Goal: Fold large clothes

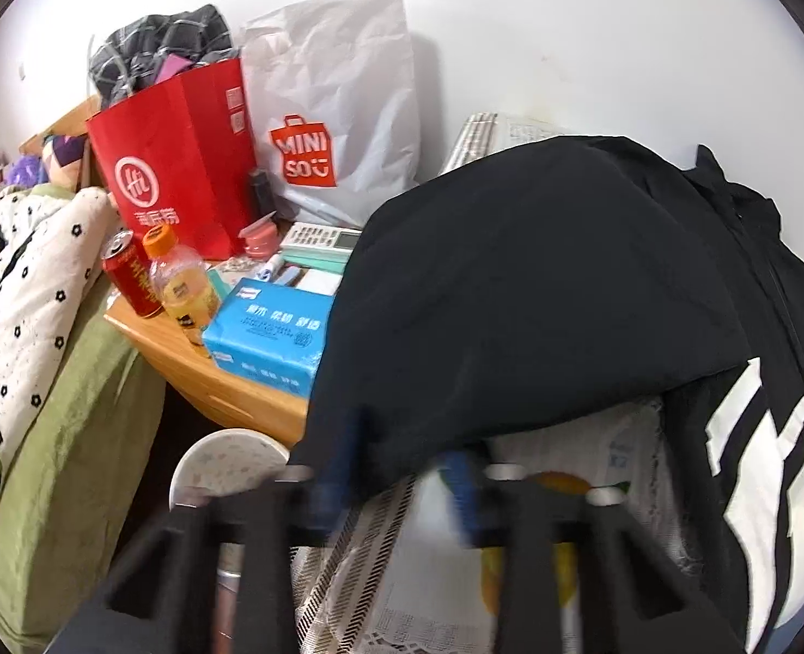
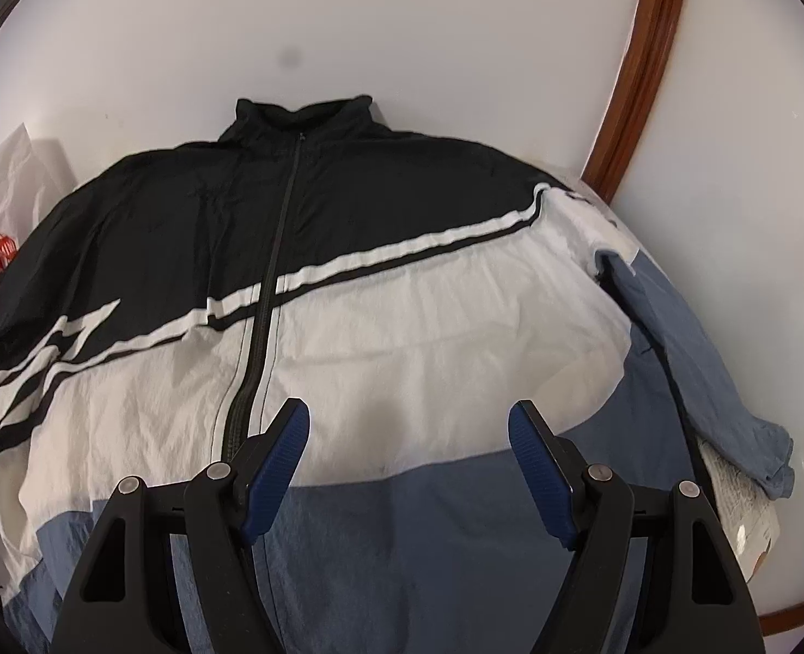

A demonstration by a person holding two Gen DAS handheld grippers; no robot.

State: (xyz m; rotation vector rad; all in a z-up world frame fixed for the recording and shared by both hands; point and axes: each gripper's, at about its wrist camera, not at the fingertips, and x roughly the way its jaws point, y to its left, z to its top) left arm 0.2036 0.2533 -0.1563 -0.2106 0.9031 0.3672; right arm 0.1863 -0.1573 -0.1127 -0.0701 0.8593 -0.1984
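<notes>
A black, white and blue zip jacket [image 2: 391,327] lies front up on a surface, collar toward the wall. Its blue sleeve [image 2: 690,359] lies along the right side. My right gripper [image 2: 408,436] hovers open and empty over the lower front. In the left wrist view the jacket's black sleeve [image 1: 538,294] is lifted in a hump. My left gripper [image 1: 402,468] is blurred with its blue pads [image 1: 459,485] at the sleeve's lower edge; whether they pinch the cloth is unclear.
A wooden side table [image 1: 211,376] to the left carries a blue tissue pack [image 1: 271,332], a bottle [image 1: 181,283], a red can [image 1: 129,278], a red bag [image 1: 178,163] and a white bag [image 1: 342,109]. A bed [image 1: 37,327] lies far left. A brown curved frame [image 2: 641,71] stands at the right.
</notes>
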